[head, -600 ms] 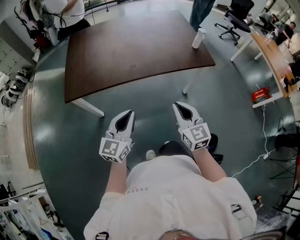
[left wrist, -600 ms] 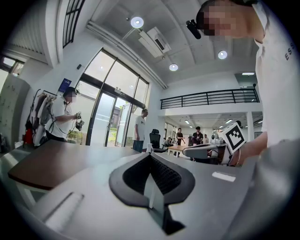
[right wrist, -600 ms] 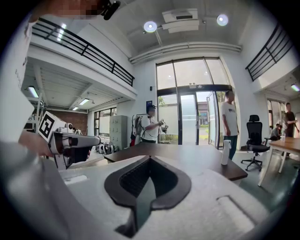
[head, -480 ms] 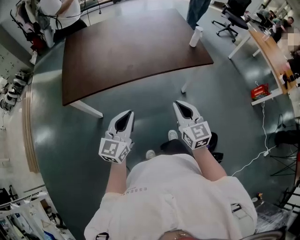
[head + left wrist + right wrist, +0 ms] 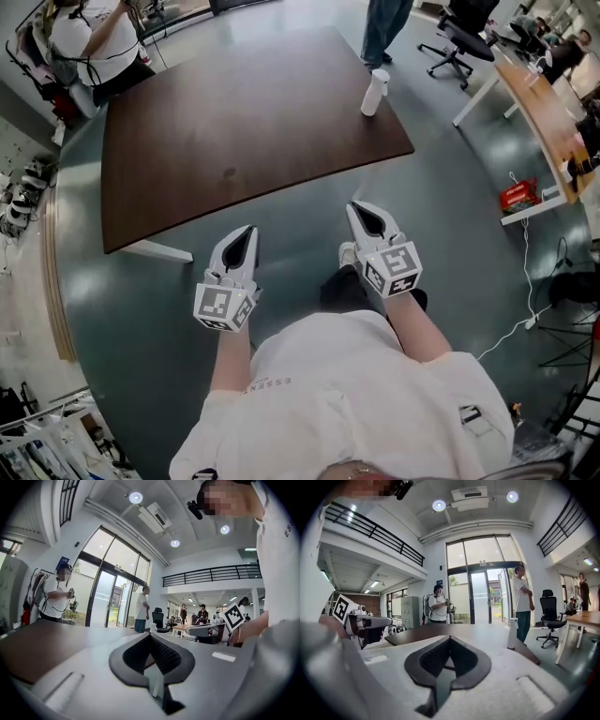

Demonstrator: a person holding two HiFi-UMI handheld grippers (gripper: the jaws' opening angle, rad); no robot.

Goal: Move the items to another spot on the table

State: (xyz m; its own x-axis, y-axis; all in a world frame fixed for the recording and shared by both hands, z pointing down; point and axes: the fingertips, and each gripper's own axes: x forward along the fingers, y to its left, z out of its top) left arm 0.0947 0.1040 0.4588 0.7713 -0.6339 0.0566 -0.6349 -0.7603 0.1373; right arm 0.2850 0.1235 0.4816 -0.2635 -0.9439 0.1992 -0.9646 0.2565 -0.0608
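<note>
The white bottle (image 5: 374, 93), the only item I can see on the dark table (image 5: 234, 131), stands upright at its far right corner. The left hand-held gripper (image 5: 244, 231) and the right hand-held gripper (image 5: 362, 210) each have their jaws together on nothing. Both are held low over the floor (image 5: 450, 206), short of the table's near edge and well apart from the bottle, probably because the person has not yet come within reach to grasp.
</note>
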